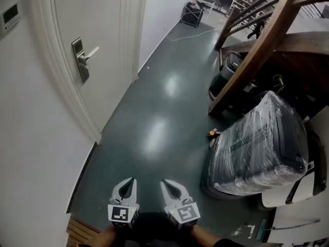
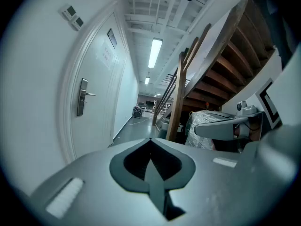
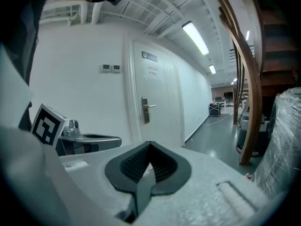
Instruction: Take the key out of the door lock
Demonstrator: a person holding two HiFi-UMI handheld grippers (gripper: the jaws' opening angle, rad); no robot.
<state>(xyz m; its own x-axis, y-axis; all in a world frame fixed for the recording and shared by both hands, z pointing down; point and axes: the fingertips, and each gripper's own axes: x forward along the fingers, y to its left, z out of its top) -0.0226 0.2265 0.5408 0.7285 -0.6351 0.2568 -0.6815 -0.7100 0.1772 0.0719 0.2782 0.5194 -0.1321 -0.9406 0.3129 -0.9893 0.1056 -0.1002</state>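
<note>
- Our left hand-held gripper [image 1: 134, 179] and right hand-held gripper [image 1: 163, 182] hang side by side low over the near edge of the floor [image 1: 159, 112]. Each has its jaws pressed together, and each gripper's own view shows nothing between them.
- The door lock [image 1: 80, 59] sits on the white door [image 1: 105, 19] along the floor's left edge, well apart from both grippers. Its lever handle [image 1: 91, 53] juts from the plate.
- The key is too small to make out in any view; we judge that it sits in the lock plate below the lever.
- We take the task to be at its opening step, the approach, with nothing grasped yet.
- The next move calls for closing in on the door, spreading the jaws of one hand-held gripper, lining them up with the key's head and pinching it before drawing it straight out.
- The plastic-wrapped bundle [image 1: 262, 143] by the floor's right edge lies clear of that path.
</note>
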